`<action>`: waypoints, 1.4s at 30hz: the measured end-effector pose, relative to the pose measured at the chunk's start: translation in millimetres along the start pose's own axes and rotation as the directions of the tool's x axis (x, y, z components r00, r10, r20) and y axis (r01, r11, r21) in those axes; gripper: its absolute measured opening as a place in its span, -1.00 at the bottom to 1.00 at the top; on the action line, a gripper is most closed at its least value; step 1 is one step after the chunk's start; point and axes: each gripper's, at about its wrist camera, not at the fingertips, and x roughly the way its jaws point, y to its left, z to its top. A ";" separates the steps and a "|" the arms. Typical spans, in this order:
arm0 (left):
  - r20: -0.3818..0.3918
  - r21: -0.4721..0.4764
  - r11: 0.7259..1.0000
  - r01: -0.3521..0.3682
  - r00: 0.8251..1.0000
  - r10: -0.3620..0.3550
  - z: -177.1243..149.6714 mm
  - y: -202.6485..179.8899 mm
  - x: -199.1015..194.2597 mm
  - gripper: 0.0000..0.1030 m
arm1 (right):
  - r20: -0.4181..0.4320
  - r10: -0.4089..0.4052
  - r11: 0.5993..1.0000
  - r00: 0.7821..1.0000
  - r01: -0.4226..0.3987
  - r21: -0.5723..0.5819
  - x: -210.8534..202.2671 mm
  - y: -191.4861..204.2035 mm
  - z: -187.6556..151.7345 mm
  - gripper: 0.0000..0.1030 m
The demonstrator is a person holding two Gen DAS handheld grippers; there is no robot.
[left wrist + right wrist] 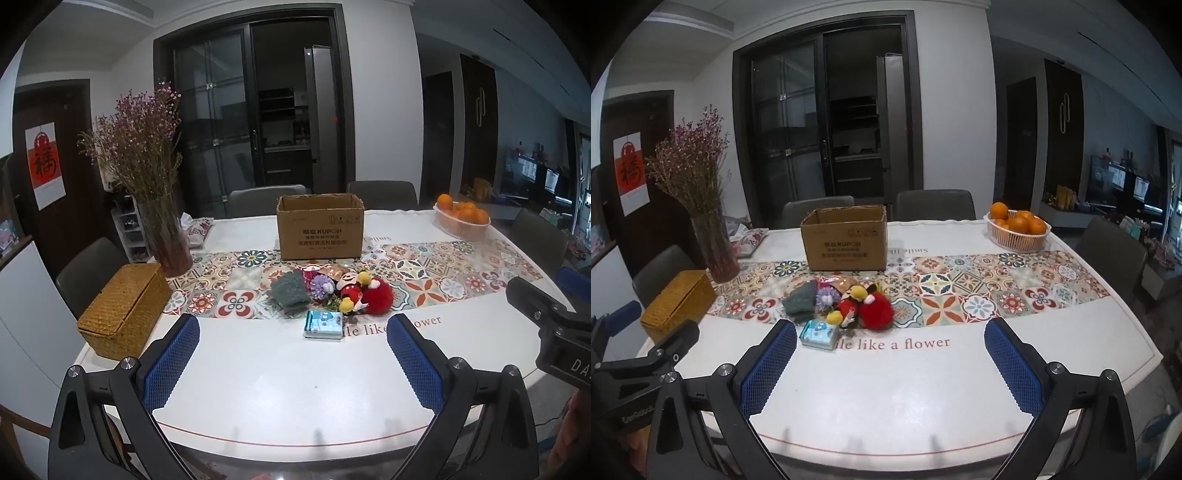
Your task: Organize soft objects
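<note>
Both the left gripper (293, 332) and right gripper (890, 338) are spread wide and empty, and the soft toys (332, 293) sit bunched just in front of the cardboard box (320, 229), so a grab could easily snag two at once.

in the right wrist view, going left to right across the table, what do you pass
Wicker box → vase → green knit → cardboard box → red pompom → basket of oranges.

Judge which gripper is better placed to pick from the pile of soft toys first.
Left, probably. The left gripper frames the soft toy pile between its open fingers; the right gripper, equally open, sees it off its left finger.
</note>
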 end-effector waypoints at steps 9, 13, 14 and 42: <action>0.013 -0.003 1.000 -0.028 1.000 0.028 -7.8 -11.9 -2.1 1.00 | 0.017 -0.006 1.000 1.000 0.006 0.005 -4.5 -2.8 -1.8 1.00; 0.048 -0.003 0.999 -0.051 0.998 0.051 -8.6 -11.4 -11.3 1.00 | 0.021 -0.019 1.000 1.000 0.019 0.004 -4.8 -5.3 -2.7 1.00; 0.058 0.000 0.998 -0.057 0.997 0.057 -8.7 -12.6 -13.7 1.00 | 0.019 -0.019 1.000 1.000 0.019 0.006 -4.6 -5.4 -2.7 1.00; 0.055 0.005 1.000 -0.015 0.998 0.015 1.5 -10.8 -11.1 1.00 | 0.013 -0.030 0.999 0.999 0.029 0.013 -2.7 -10.1 2.5 1.00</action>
